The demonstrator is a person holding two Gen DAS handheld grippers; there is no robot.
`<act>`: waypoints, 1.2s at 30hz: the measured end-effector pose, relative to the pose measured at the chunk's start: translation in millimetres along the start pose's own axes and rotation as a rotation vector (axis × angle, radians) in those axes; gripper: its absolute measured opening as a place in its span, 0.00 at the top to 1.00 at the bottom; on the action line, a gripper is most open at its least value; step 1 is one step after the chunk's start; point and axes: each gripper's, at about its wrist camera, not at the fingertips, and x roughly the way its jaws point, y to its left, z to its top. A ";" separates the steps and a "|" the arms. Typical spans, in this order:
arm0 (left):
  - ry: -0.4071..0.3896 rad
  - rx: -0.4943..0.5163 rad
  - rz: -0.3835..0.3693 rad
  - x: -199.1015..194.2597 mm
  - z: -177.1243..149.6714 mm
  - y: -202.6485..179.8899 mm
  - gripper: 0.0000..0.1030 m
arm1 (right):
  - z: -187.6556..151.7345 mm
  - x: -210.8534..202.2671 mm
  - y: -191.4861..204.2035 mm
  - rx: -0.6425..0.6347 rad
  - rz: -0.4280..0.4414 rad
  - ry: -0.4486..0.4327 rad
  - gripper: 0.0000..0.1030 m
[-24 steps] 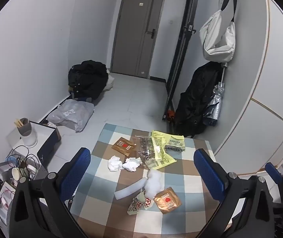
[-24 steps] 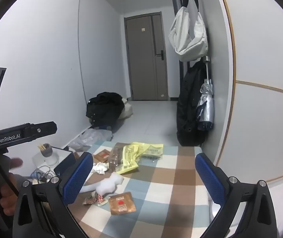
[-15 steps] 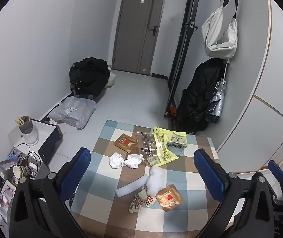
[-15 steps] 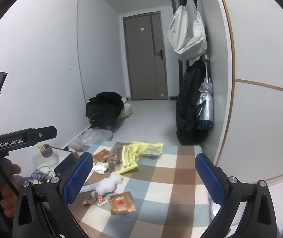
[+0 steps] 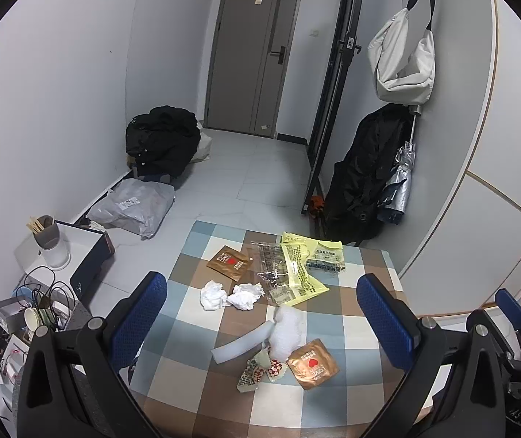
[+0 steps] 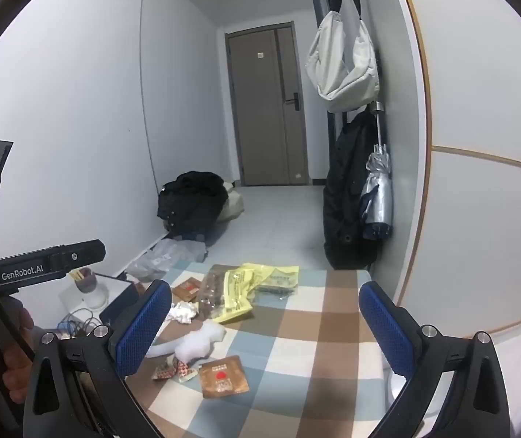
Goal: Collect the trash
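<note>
I am holding both grippers above the near edge of the checked table (image 5: pixel 351 394), and nothing is being gripped: the left gripper (image 5: pixel 262 323) is standing with its jaws wide apart, and so is the right gripper (image 6: pixel 266 326).

The trash is lying ahead of and below the left gripper: two crumpled tissues (image 5: pixel 231 294), a white foam piece (image 5: pixel 260 334), a brown sachet (image 5: pixel 311 363) nearest me, a second brown sachet (image 5: pixel 228 262) farther out, and a yellow bag (image 5: pixel 302 273) with a clear wrapper (image 5: pixel 273 273) overlapping it.

I am judging the flat sachets the likeliest to go wrong: pads coming down on them could slide off or push them along the cloth. The overlapping bag and wrapper could drag each other, and the small checked scraps (image 5: pixel 257 372) touching the foam could scatter.

The right half of the table is lying bare, so I am seeing open room there. The far corner is sitting near a black coat (image 5: pixel 366 179) and the wall, and clutter with cables (image 5: pixel 41 299) is crowding the left side.
</note>
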 end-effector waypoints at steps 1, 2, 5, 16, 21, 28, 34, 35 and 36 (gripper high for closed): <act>0.000 0.001 0.001 0.0 0.4 0.1 0.01 | -0.2 0.2 0.0 -0.002 0.001 0.000 0.00; -0.002 0.000 0.003 -0.1 0.3 -0.3 0.01 | 0.3 0.2 -0.2 -0.004 0.001 -0.001 0.00; -0.005 -0.006 0.006 -0.7 0.7 1.0 0.01 | 1.7 -0.8 -0.2 -0.010 0.004 -0.005 0.00; -0.015 -0.028 0.011 -0.7 3.6 7.0 0.01 | 5.1 -1.9 -1.5 -0.021 0.018 -0.016 0.00; -0.003 -0.018 0.008 1.4 2.0 5.8 0.01 | 5.0 0.1 -1.8 -0.019 0.022 -0.011 0.00; -0.001 -0.006 0.004 0.4 1.9 4.0 0.01 | 3.0 -1.2 -1.9 -0.013 0.020 -0.021 0.00; -0.001 -0.007 0.004 0.5 2.0 3.8 0.01 | 2.3 -1.6 -4.0 -0.003 0.018 -0.022 0.00; 0.001 -0.008 0.003 0.6 1.9 3.9 0.01 | 2.2 -1.6 -4.4 0.000 0.018 -0.022 0.00; 0.003 -0.009 0.003 0.4 1.6 4.4 0.01 | 2.4 -1.9 -4.6 0.001 0.017 -0.022 0.00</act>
